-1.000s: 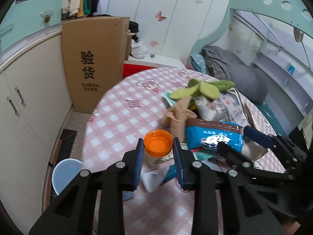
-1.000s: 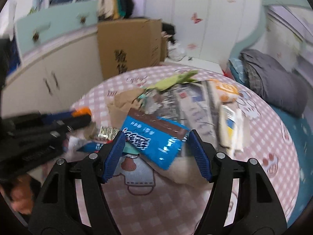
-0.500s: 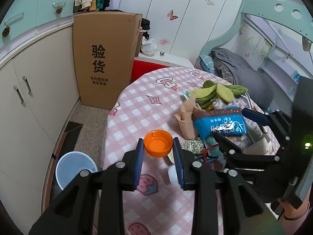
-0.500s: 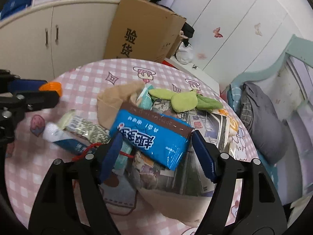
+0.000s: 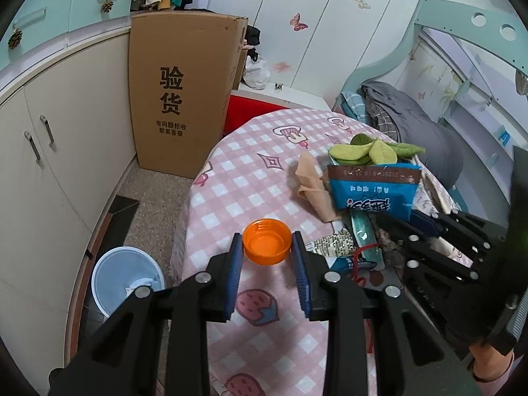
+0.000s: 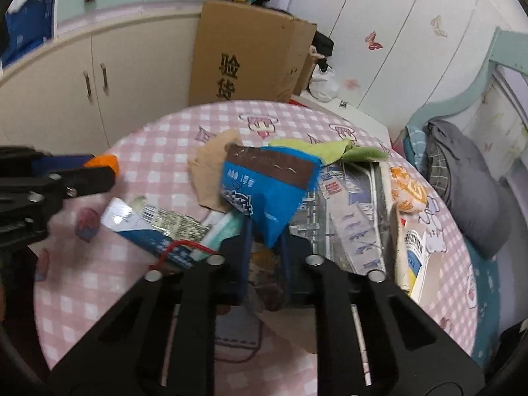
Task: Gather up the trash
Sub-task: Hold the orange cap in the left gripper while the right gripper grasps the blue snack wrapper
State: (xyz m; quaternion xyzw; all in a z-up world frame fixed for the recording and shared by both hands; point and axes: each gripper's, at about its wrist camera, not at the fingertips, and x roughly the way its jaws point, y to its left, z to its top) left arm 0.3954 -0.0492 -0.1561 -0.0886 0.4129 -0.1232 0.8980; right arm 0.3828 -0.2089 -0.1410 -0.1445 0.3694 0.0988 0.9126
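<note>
My left gripper is shut on an orange bottle cap and holds it above the left edge of the round pink checked table. My right gripper is shut on the lower corner of a blue snack packet and holds it raised over the pile; the packet also shows in the left wrist view. A light blue waste bin stands on the floor left of the table, below the left gripper. More wrappers, a tan paper scrap and green leaves lie on the table.
A tall cardboard box stands behind the table by cream cabinets. A bed with grey bedding is at the right. Newspapers and an orange packet lie on the table's right half.
Both grippers have risen and pulled back. The right gripper has closed on the blue packet and lifted it. The left gripper has carried the cap leftward to the table edge near the bin.
</note>
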